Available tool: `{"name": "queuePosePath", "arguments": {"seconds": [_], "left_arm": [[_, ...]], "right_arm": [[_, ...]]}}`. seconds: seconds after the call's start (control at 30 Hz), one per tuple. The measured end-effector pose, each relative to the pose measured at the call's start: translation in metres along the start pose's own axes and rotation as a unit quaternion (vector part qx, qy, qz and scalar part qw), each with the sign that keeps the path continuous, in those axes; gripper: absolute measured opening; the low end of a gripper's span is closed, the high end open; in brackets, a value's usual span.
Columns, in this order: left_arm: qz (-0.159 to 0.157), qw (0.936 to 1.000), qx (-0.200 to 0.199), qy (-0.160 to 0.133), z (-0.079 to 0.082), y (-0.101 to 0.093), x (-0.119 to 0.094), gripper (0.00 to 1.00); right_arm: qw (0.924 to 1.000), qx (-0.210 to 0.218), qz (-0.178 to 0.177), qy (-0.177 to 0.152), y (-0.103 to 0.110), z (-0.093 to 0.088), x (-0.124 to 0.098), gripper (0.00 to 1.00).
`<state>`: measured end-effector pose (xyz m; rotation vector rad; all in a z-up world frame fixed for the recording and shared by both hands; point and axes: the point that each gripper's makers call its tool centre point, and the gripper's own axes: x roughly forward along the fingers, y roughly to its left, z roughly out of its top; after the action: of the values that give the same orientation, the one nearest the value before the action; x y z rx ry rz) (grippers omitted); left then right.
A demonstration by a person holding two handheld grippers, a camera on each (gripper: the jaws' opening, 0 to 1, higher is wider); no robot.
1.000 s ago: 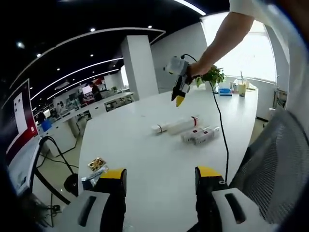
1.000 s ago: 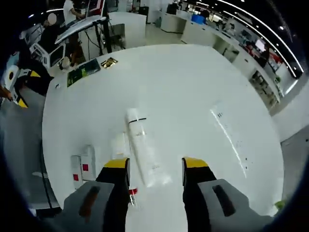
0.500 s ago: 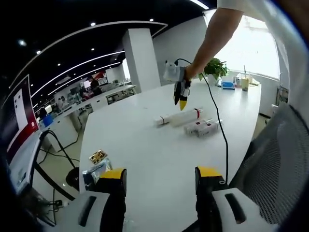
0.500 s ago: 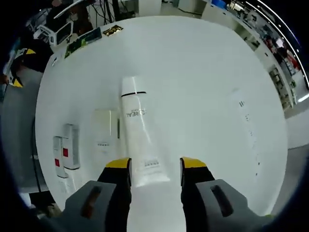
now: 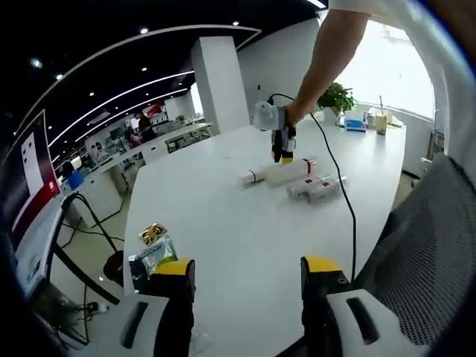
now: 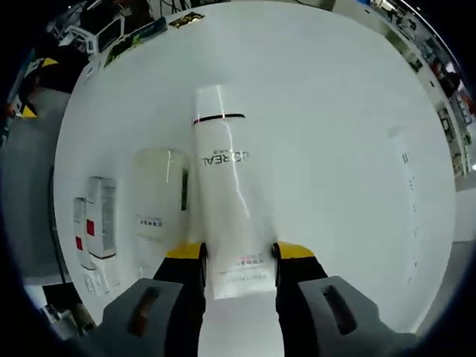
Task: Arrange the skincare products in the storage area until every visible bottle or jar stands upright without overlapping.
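While the arm reaches down, right gripper (image 6: 238,253) jaws straddling lying white tube (image 6: 227,186), unclenched, left gripper (image 5: 245,271) open.

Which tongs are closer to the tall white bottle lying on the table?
Right. The right tongs straddle the base of the tall white bottle, jaws on either side. The left tongs hang back near the table's opposite edge, far away.

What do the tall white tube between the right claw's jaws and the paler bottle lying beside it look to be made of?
The tall white tube looks like glossy plastic: a bright highlight streak runs along it, with printed lettering and a dark band near its cap. The paler bottle seems frosted, semi-translucent plastic or glass; its sheen is softer, so I cannot tell which. The right claw straddles the tube's end.
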<state>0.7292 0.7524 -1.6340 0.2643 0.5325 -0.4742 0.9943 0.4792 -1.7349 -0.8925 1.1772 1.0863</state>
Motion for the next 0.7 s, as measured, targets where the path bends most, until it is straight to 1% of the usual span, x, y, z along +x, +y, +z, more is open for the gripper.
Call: {"name": "queuePosePath", "arguments": {"seconds": [0.13,0.2,0.23,0.3,0.37,0.4,0.53,0.63,0.7], "left_arm": [[-0.001,1.0000,0.000,0.000,0.000,-0.001,0.000,0.59],[-0.001,1.0000,-0.001,0.002,-0.001,-0.001,0.000,0.59],[0.000,1.0000,-0.001,0.002,-0.001,0.000,-0.001,0.59],[0.000,1.0000,-0.002,0.002,-0.001,0.000,-0.001,0.59],[0.000,1.0000,0.000,0.001,-0.001,0.000,-0.001,0.58],[0.001,1.0000,0.000,0.001,-0.001,0.000,-0.001,0.58],[0.003,1.0000,-0.001,0.003,-0.002,0.002,-0.001,0.58],[0.004,1.0000,0.001,0.009,-0.004,0.003,0.001,0.58],[0.002,0.9998,0.003,0.018,-0.007,0.001,0.002,0.58]], "right_arm": [[1.0000,0.000,0.004,0.006,0.005,0.001,-0.001,0.33],[0.9999,-0.006,0.002,0.009,0.012,0.003,-0.003,0.33],[0.9999,-0.012,0.003,0.011,0.008,0.001,-0.001,0.34],[0.9998,-0.017,0.006,0.012,0.009,0.001,-0.002,0.34],[0.9999,-0.009,0.011,0.008,0.009,0.002,-0.003,0.34],[0.9999,-0.003,0.011,0.006,0.008,0.002,-0.003,0.33],[1.0000,-0.005,0.001,-0.002,0.007,0.002,-0.003,0.32],[1.0000,-0.005,0.001,-0.007,0.005,0.002,-0.002,0.31],[0.9999,-0.012,0.004,-0.005,0.002,0.001,-0.001,0.31]]}}
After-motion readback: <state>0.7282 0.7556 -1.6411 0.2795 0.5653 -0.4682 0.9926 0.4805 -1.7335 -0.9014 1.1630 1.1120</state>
